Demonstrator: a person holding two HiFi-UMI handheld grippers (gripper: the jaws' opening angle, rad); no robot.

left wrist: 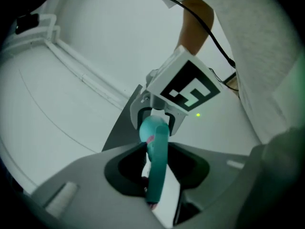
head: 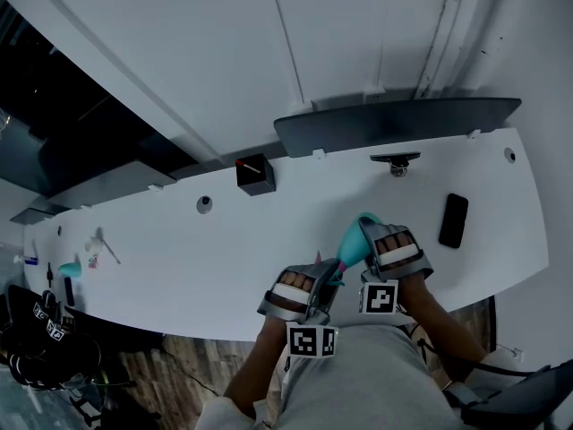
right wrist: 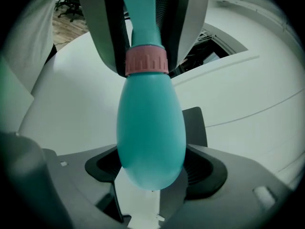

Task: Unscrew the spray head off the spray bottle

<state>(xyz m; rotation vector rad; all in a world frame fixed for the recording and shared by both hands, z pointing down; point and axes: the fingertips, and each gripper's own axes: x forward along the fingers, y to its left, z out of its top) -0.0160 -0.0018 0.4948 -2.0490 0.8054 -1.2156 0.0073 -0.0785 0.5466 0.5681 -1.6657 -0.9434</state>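
Right tongs clamped on spray bottle, left tongs gripping spray head

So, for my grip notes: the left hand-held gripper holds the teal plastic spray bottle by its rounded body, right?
Not quite: the right hand-held gripper holds the teal plastic spray bottle by its rounded body, as the right gripper view shows. The left hand-held gripper is closed on the teal spray head.
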